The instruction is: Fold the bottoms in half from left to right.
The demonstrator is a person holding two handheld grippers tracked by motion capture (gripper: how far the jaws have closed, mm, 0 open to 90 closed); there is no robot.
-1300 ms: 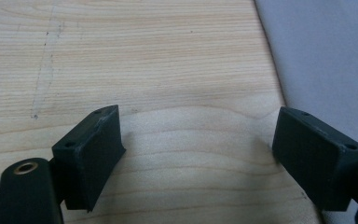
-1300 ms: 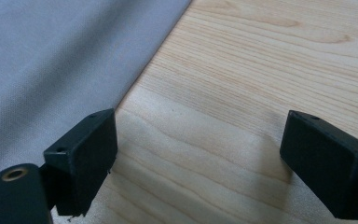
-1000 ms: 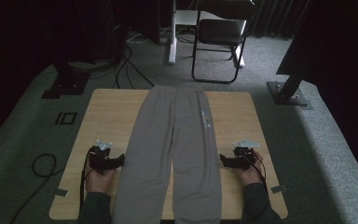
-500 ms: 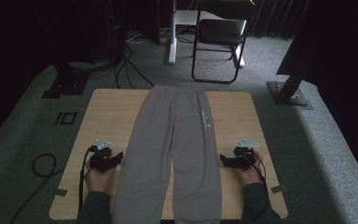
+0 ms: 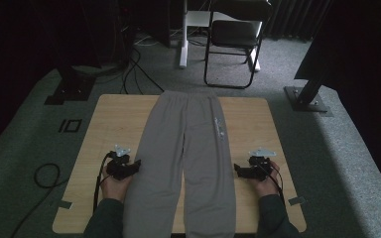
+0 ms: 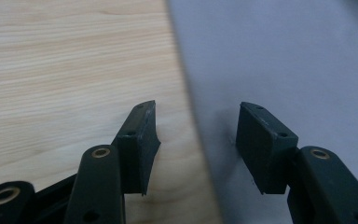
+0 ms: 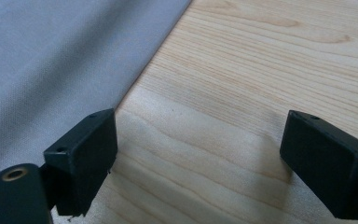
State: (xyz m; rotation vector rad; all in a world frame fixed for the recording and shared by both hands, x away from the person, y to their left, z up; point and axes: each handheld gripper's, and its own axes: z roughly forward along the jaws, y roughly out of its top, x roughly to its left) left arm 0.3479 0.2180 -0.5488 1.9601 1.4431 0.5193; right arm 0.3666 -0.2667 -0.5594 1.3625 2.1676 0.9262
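Because the trousers (image 5: 186, 163) lie flat down the table's (image 5: 109, 124) middle, we hold one gripper at each outer leg edge. Our left gripper (image 6: 196, 140) has just been narrowing, its jaws astride the cloth edge without pinching it; our right gripper (image 7: 198, 158) is spread over bare wood.

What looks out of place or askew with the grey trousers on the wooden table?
Nothing stands out. The grey fabric trousers lie flat and straight along the light wooden table, with their legs side by side. The left gripper straddles the trousers' edge with its jaws apart; the right gripper stands open over bare wood beside the other edge.
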